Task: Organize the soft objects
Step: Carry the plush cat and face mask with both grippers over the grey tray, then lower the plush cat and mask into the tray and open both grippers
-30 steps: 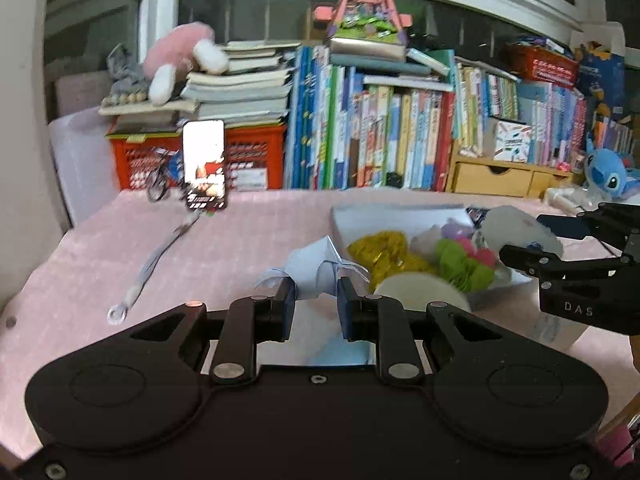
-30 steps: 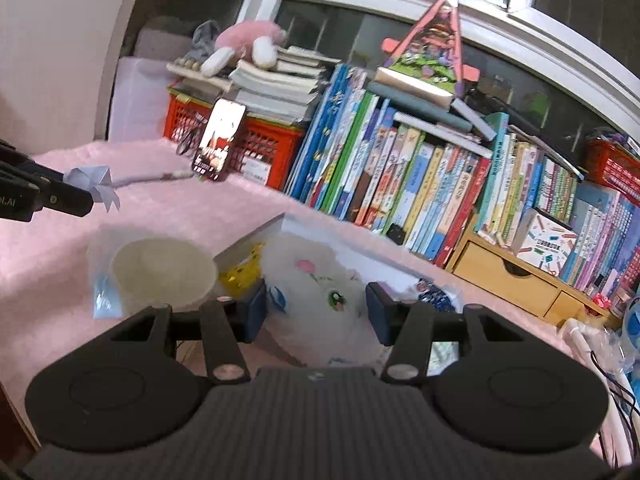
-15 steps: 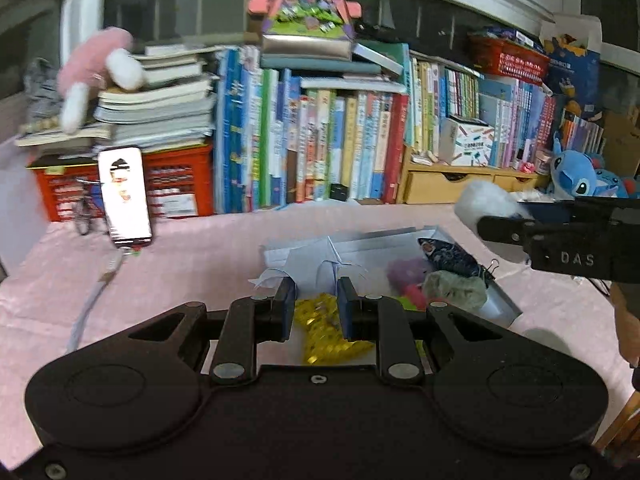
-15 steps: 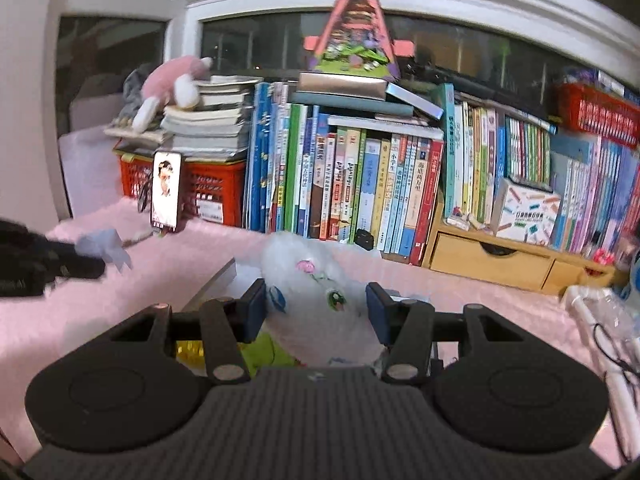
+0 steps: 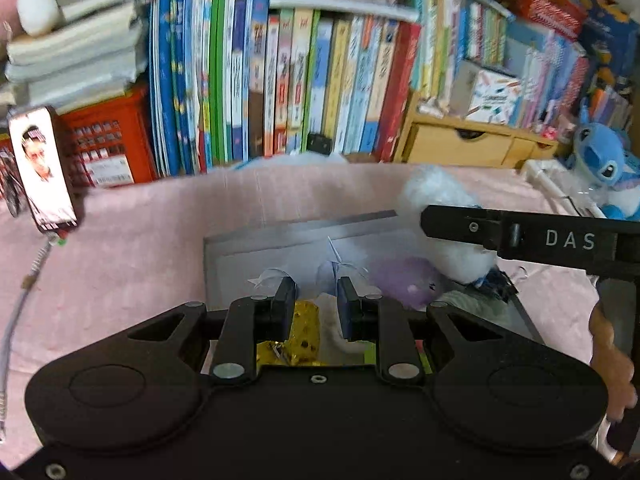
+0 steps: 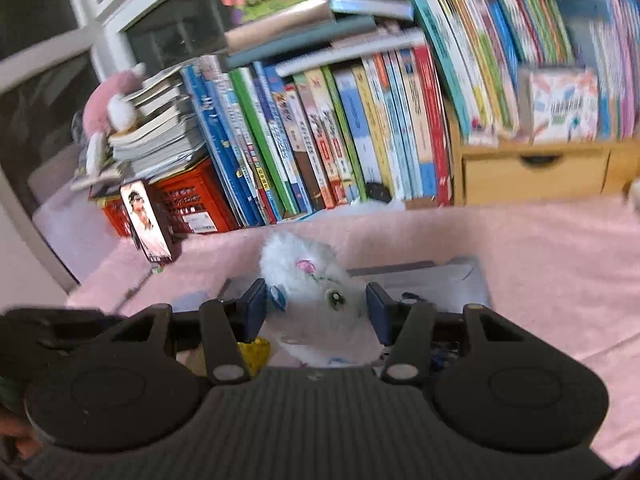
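1. Since a second ago both our grippers have swung across the pink tabletop and now hang over the grey tray, which then lay off to one side
2. Our left gripper has its fingers drawn as close together as they go, pinching a pale blue folded-paper piece whose tips poke out just above the tray's inside
3. Our right gripper has its fingers clamped on a white plush toy, held over the tray's far side; in the left view the toy sits next to a purple plush already lying in the tray
4. Yellow crinkly stuff also lies in the tray, under our left fingers
5. We judge the step in hand is delivery: both items are carried to the tray but not yet let go
6. Next we should lower each gripper toward a free patch of tray and part the fingers, taking care the light paper piece does not cling or drift
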`<state>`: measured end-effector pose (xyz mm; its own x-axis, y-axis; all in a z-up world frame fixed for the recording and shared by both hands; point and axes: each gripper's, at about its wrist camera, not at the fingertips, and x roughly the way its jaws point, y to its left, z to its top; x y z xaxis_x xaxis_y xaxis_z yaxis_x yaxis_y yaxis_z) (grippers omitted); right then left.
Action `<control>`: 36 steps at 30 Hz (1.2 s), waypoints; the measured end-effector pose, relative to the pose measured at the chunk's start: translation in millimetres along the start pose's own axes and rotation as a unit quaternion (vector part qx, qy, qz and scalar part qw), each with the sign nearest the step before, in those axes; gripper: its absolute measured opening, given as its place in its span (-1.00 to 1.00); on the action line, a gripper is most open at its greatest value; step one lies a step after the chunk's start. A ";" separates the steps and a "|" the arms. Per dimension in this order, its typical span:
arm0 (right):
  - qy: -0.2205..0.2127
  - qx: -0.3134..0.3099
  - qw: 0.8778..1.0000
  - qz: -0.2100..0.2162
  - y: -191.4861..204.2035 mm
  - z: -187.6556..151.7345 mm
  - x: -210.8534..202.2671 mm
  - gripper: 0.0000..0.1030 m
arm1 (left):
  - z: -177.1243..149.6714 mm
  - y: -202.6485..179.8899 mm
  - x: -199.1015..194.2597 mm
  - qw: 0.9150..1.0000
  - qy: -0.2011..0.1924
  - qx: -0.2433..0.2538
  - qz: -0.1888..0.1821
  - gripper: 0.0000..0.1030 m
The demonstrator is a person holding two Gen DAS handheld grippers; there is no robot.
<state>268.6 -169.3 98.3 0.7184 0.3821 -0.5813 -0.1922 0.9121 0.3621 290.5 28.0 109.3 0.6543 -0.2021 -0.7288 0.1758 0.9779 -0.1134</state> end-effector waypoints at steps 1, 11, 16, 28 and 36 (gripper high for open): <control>0.005 0.013 1.000 0.006 -3.7 1.0 7.0 0.10 | 2.7 1.0 8.3 1.000 0.008 -0.005 -0.002 -0.60; 0.074 0.150 0.985 0.048 -38.1 7.7 71.5 0.10 | 6.7 15.2 63.7 0.996 0.069 -0.046 -0.033 -0.59; 0.105 0.204 0.971 0.068 -52.1 0.3 89.7 0.09 | 2.9 19.0 77.4 0.993 0.090 -0.053 -0.046 -0.59; 0.147 0.209 0.967 0.022 -53.7 -11.6 105.0 -0.11 | 0.4 21.3 85.4 0.991 0.106 -0.065 -0.053 -0.58; 0.156 0.202 0.967 0.023 -50.6 -12.2 100.1 0.03 | 0.7 21.2 76.4 0.991 0.106 -0.070 -0.052 -0.26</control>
<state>342.1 -175.4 12.9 0.4659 0.5053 -0.7264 0.1021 0.7847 0.6114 344.7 33.3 51.8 0.4659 -0.3013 -0.8320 0.1217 0.9531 -0.2771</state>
